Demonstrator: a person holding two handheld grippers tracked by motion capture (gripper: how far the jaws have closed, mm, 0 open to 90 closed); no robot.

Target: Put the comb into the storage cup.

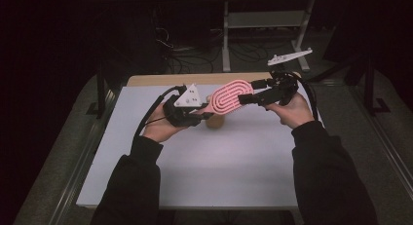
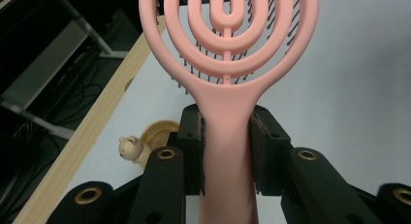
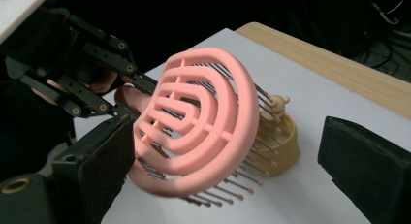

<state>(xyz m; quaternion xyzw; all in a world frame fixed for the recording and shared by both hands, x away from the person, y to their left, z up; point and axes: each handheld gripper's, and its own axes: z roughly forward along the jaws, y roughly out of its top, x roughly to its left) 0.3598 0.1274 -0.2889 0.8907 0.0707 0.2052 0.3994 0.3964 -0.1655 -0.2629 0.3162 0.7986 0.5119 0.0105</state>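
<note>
Hairbrush is clamped by its handle in the left claw; the right claw, jaws apart, probably closes on its head next.

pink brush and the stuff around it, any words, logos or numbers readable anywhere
None: no readable text in any of the three views.
The pink brush, clamped by its handle in the left gripper, is plain, with no brand or marking showing.
The small tan figure on the table bears no lettering that shows.
The right gripper, its jaws apart on either side of the brush head, has no label.
</note>
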